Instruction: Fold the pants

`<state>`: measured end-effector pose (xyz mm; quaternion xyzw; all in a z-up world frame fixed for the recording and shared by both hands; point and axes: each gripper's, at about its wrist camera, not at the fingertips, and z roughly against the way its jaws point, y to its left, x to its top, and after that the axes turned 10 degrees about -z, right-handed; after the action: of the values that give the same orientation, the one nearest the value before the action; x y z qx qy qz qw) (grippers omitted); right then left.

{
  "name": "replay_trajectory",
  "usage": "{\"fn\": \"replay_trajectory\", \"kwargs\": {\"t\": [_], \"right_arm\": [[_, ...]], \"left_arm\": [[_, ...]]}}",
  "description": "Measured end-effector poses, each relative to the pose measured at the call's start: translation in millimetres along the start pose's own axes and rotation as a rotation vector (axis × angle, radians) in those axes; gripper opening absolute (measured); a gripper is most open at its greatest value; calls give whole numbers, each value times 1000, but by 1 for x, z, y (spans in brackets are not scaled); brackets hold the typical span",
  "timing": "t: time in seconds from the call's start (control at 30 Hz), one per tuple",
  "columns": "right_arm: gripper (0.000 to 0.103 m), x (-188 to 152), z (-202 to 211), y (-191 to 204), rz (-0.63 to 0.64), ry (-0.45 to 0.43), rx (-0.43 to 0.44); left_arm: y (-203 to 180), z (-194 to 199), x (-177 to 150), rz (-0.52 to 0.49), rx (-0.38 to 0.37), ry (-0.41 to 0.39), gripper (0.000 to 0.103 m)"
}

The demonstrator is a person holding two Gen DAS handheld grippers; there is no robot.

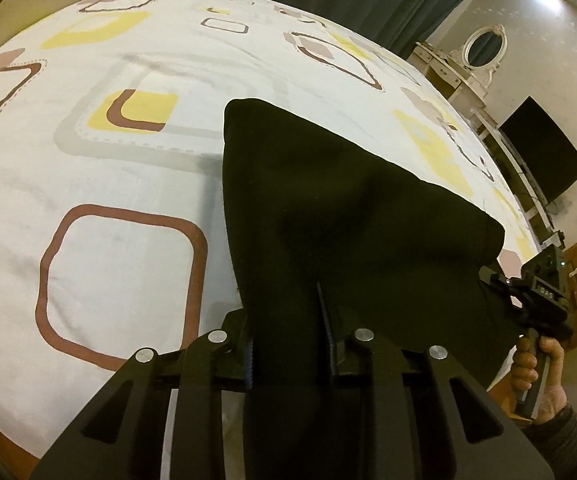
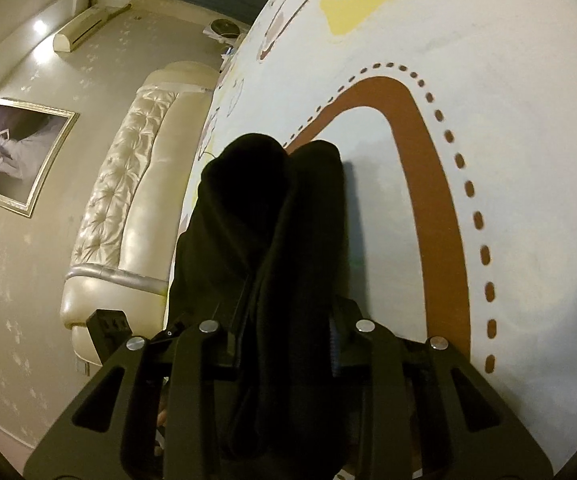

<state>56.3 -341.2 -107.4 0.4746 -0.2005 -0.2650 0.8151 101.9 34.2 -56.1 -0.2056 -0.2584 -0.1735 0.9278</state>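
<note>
fingers [image 1: 320,320] of both grippers pinching black pants [image 1: 328,200], lifted off bed [image 1: 128,240] beyond them; folded narrow, final folds seemingly left.

We saw dim, warm-yellow indoor light with ceiling spots glaring at the frame corners, the black pants [image 1: 328,216] swallowed into detailless shadow, strong fisheye bending and dark vignetting at the edges, and soft blur in the right wrist view.
</note>
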Motion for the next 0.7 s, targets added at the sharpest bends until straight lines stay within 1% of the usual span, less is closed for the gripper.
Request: {"fn": "replay_trajectory", "kwargs": {"t": [0.47,0.57,0.67,0.7], "right_arm": [[28,-7,2,-4,-5,-28,17],[28,-6,2,-6,-18,-25,28],[35,-3,5,-8,-22,-8,49],[39,-2,7,-8,-16,-5,51]], "left_arm": [[3,-4,5,-10,-11,-8,27],[4,-5,7,-16,-19,-5,29],[8,-2,7,-17,-61,-15,35],[11,-1,7,-17,-80,-18,38]]}}
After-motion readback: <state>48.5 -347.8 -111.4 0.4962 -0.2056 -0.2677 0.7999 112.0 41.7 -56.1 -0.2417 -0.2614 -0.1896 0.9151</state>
